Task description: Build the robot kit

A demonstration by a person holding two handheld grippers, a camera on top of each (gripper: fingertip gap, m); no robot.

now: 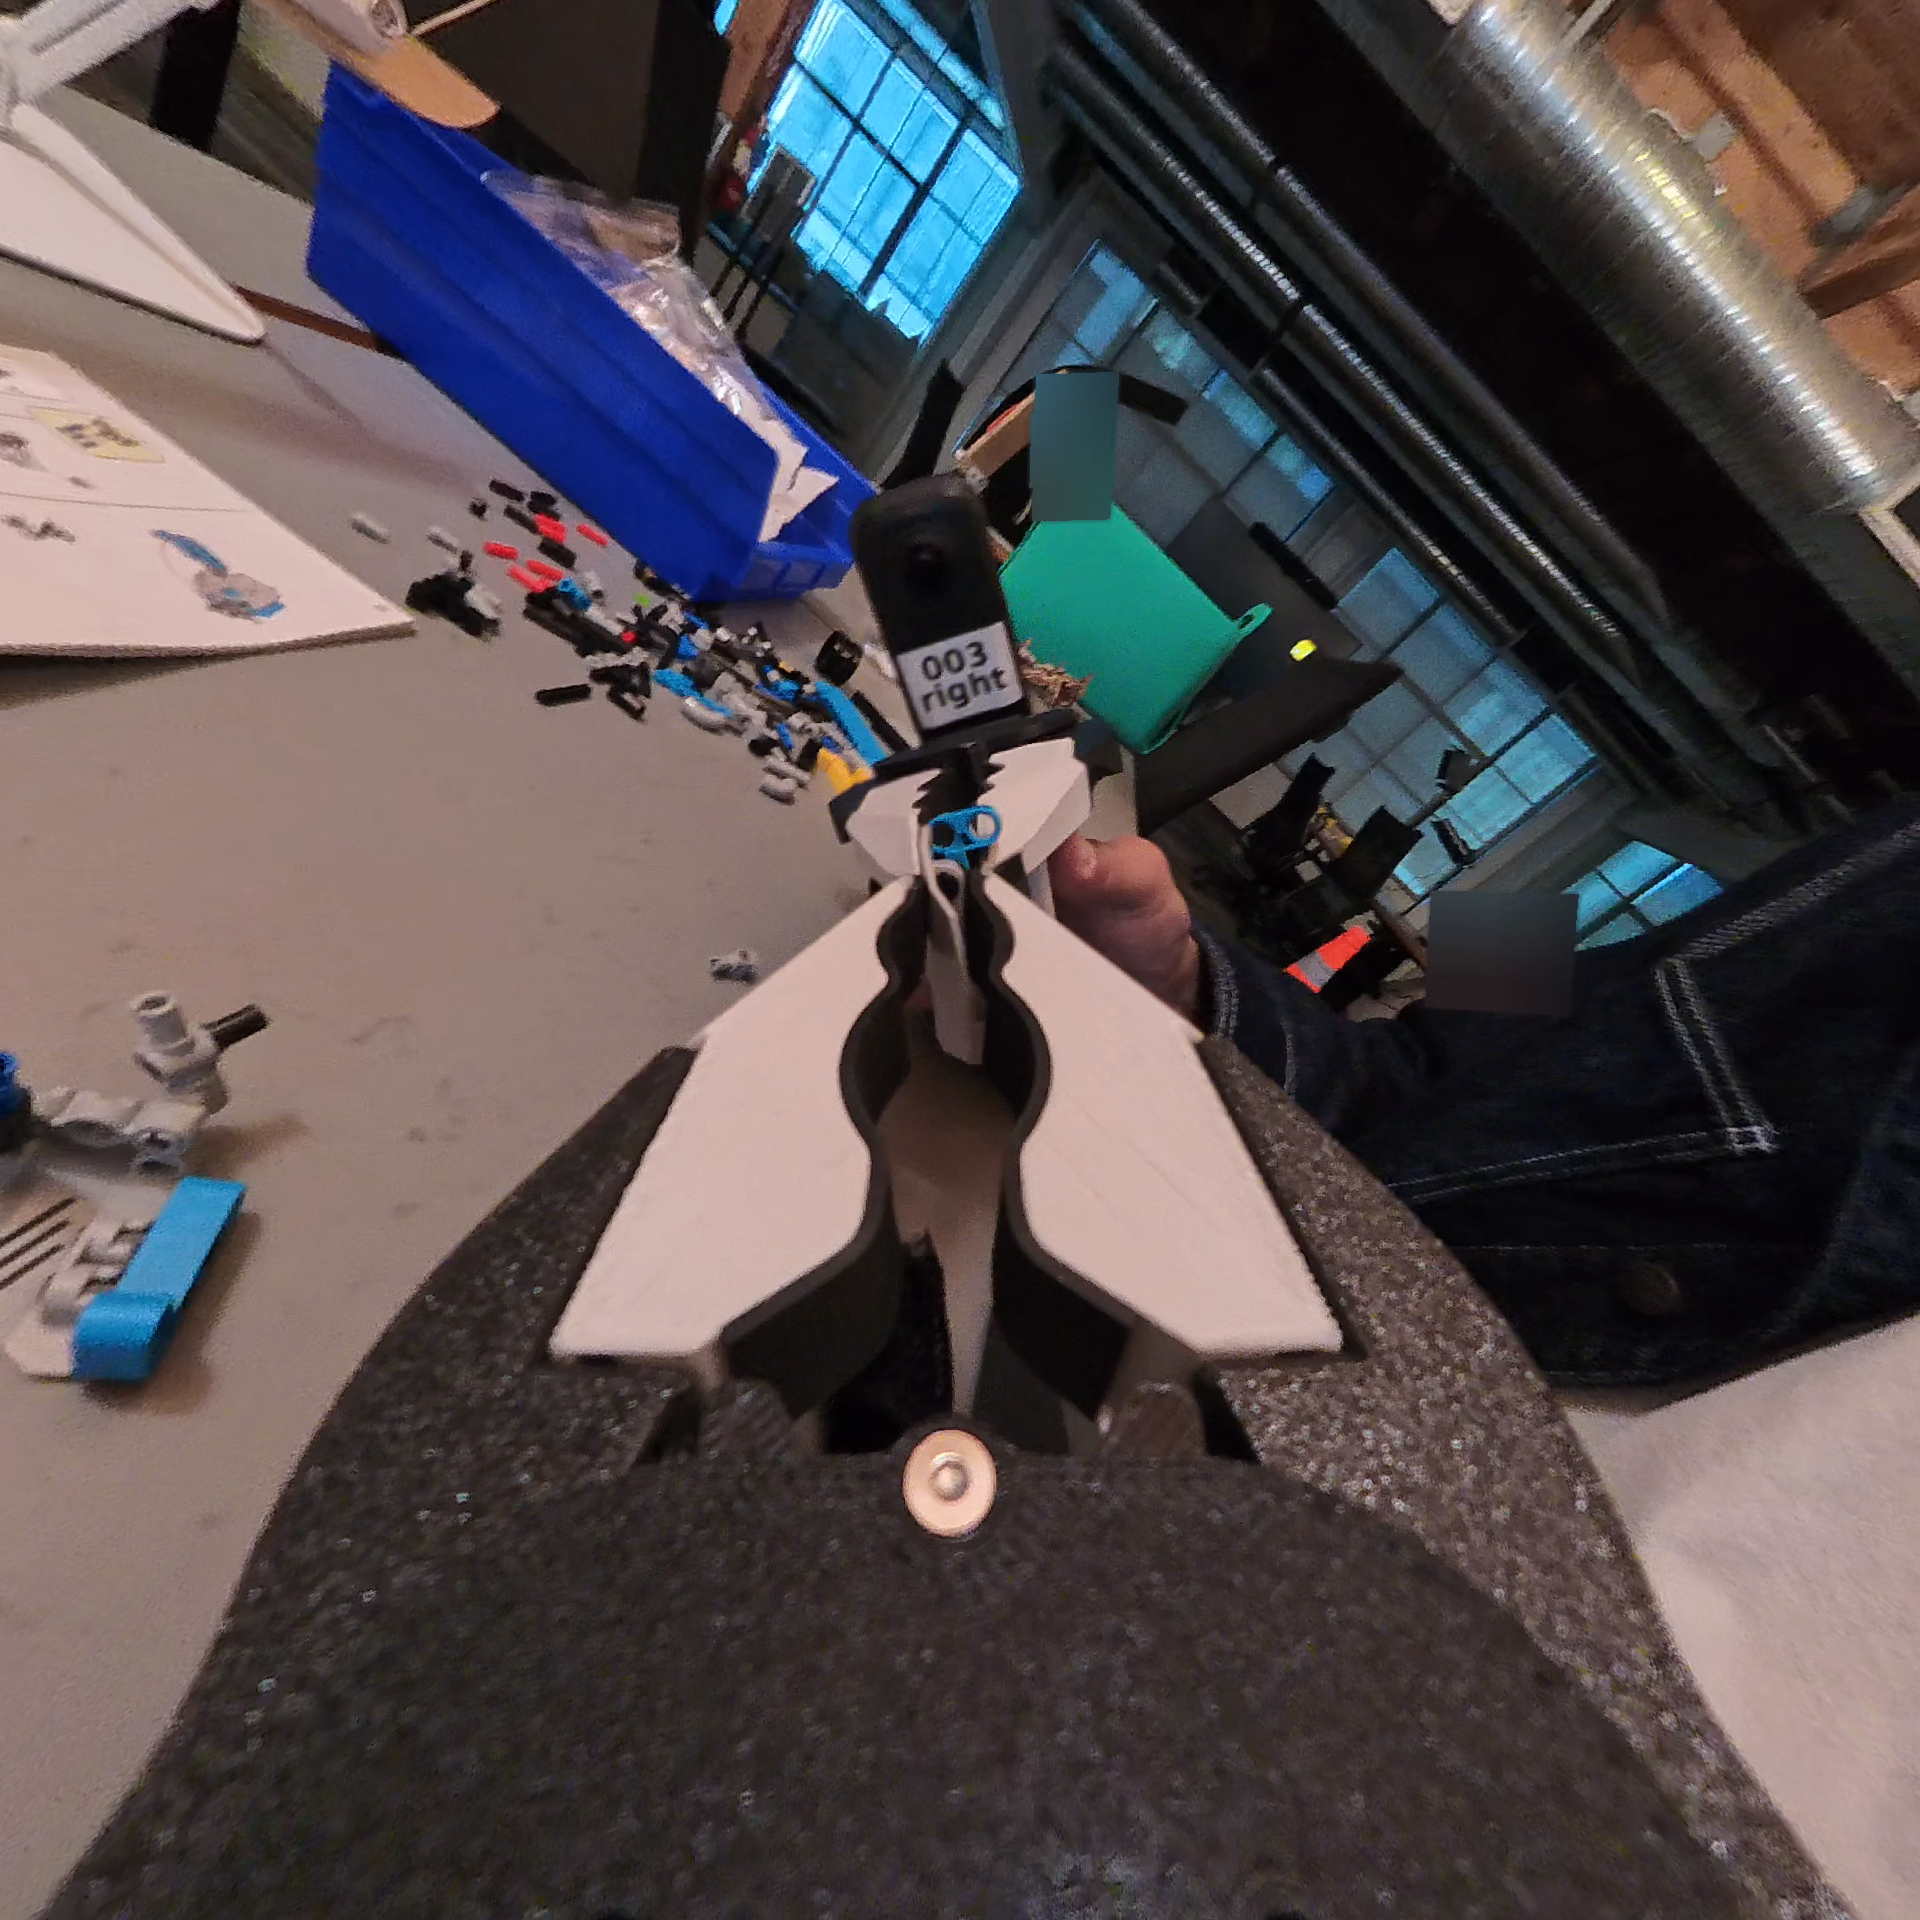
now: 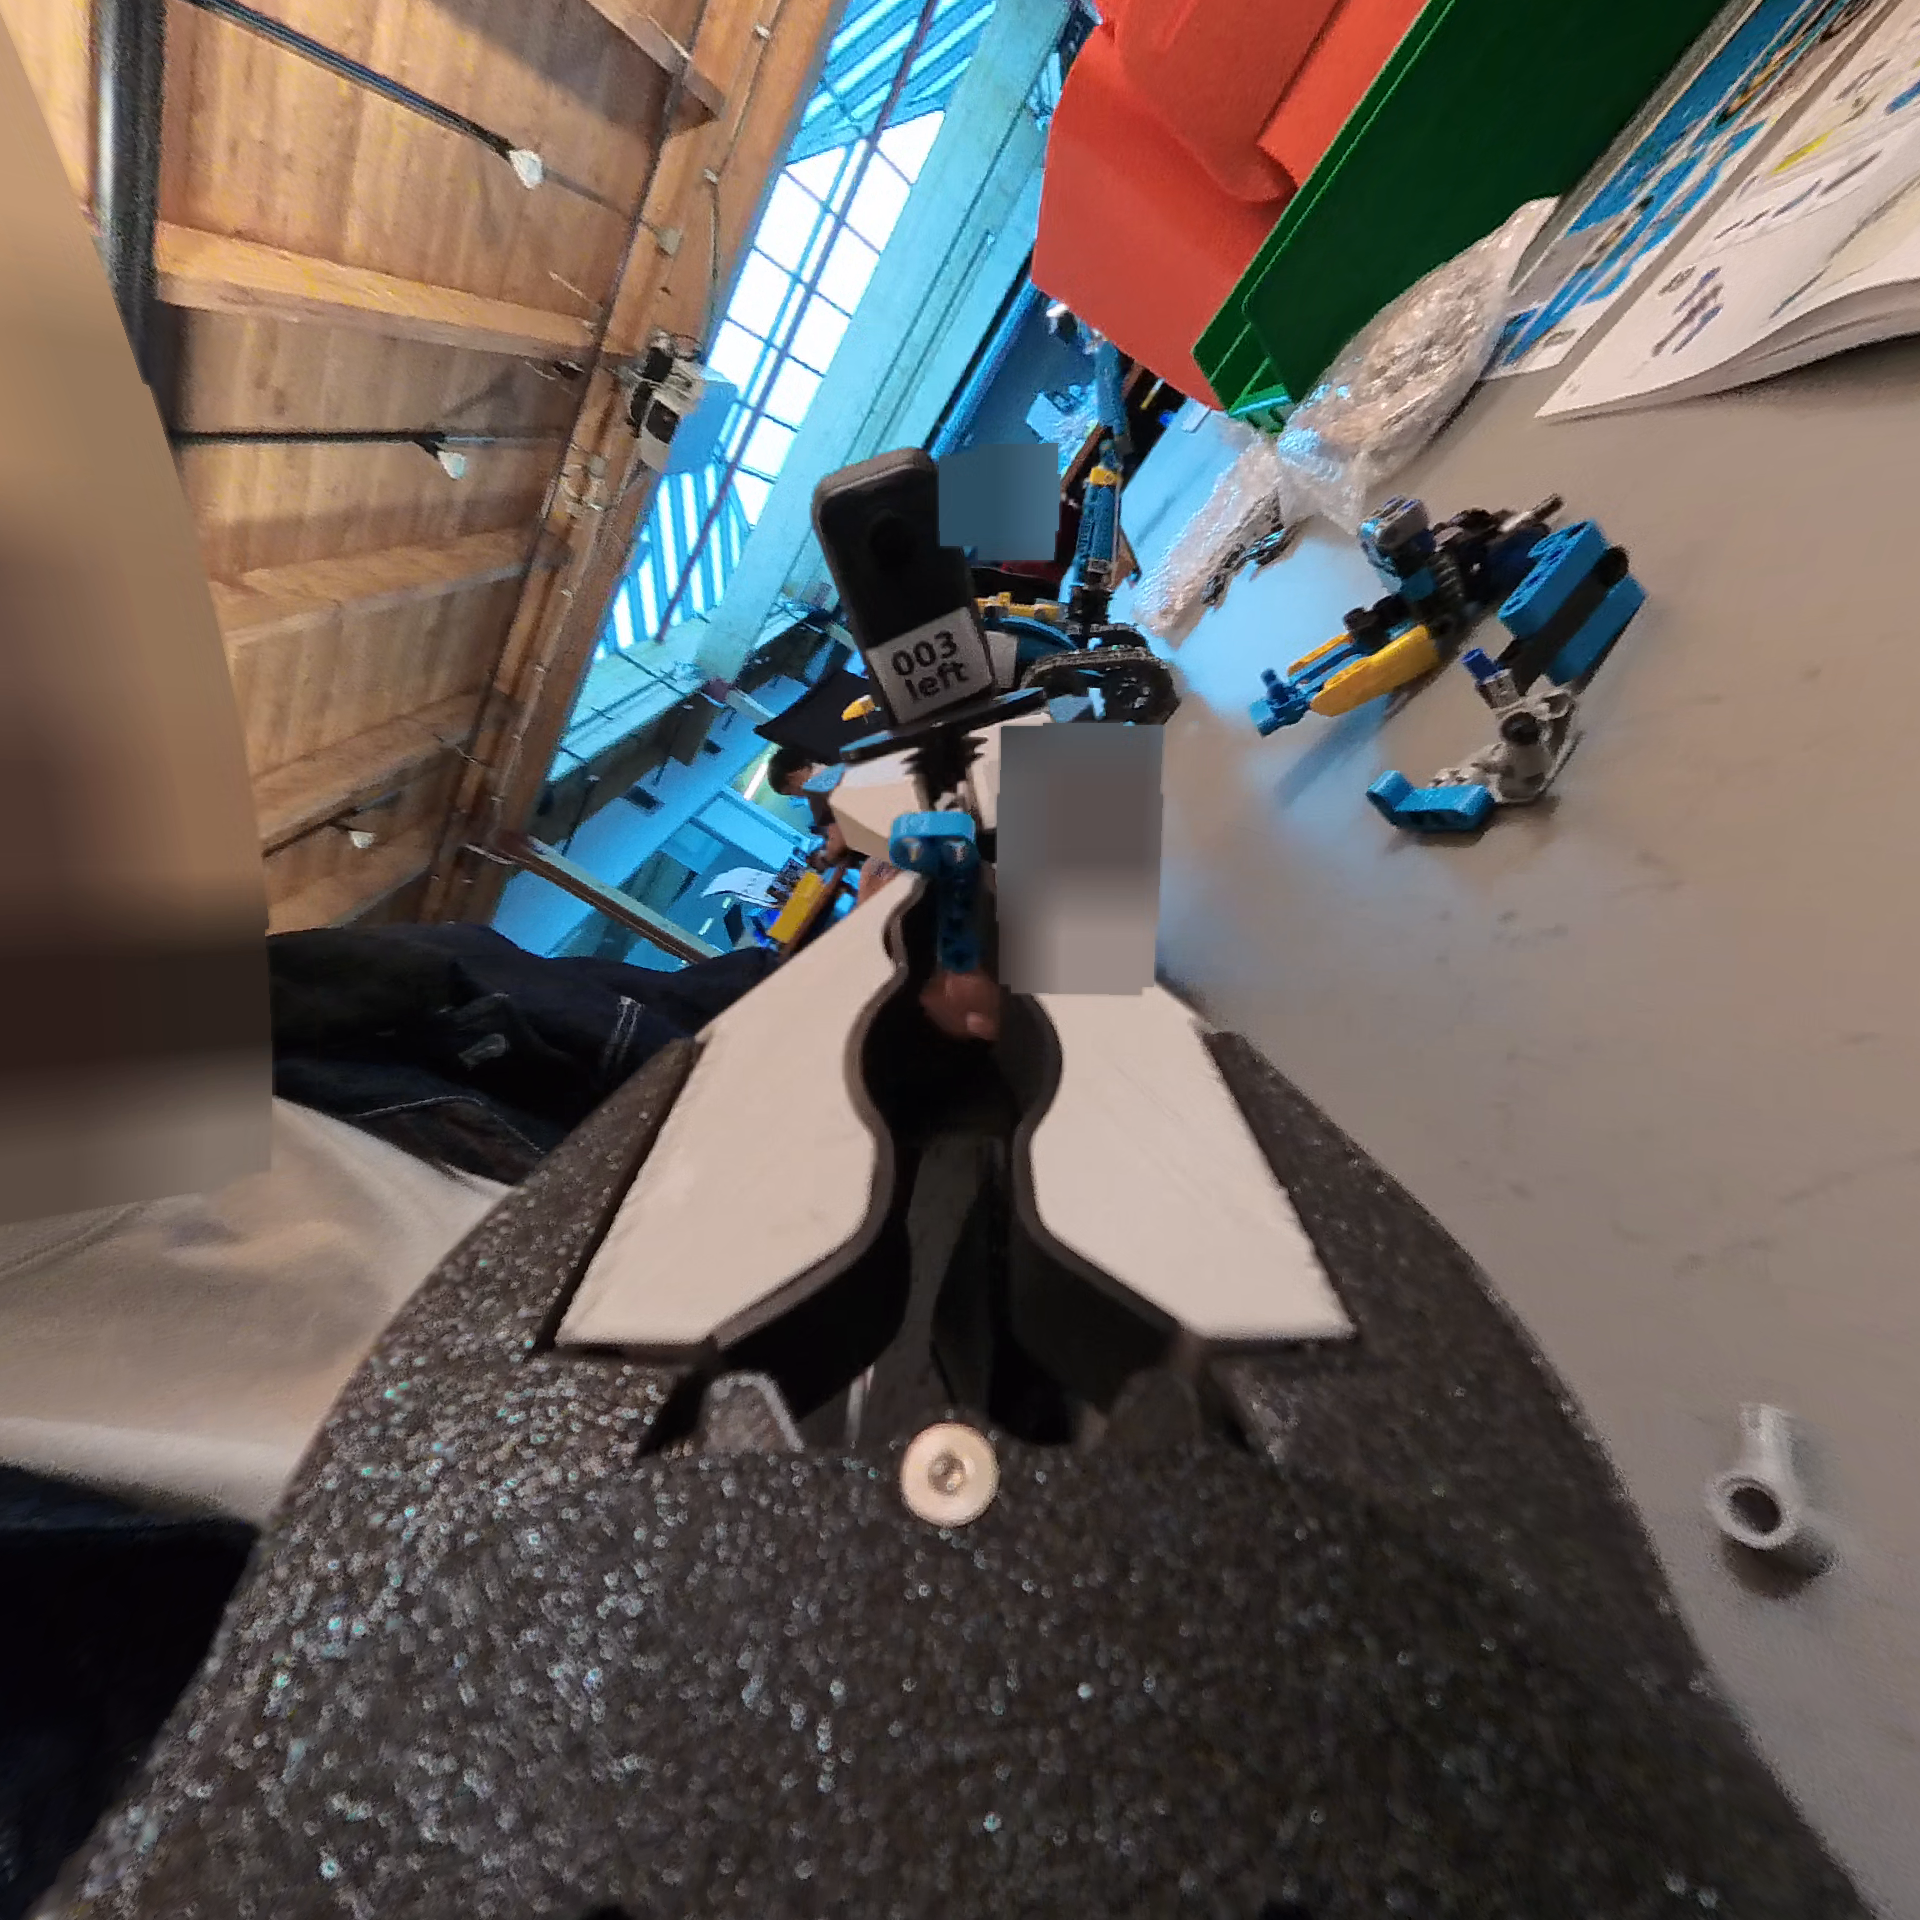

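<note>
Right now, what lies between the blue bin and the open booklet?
Scattered small building pieces, black, red, grey and blue, on the grey table; the left wrist view shows it.

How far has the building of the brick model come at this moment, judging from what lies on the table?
Looks done: a blue, black and yellow sub-assembly stands finished on the grey table.
In hand: the right gripper is shut on a small blue piece, tip to tip with the left gripper.
Left: many loose small parts lie unsorted near the blue bin, and the instruction booklet lies open.
</note>
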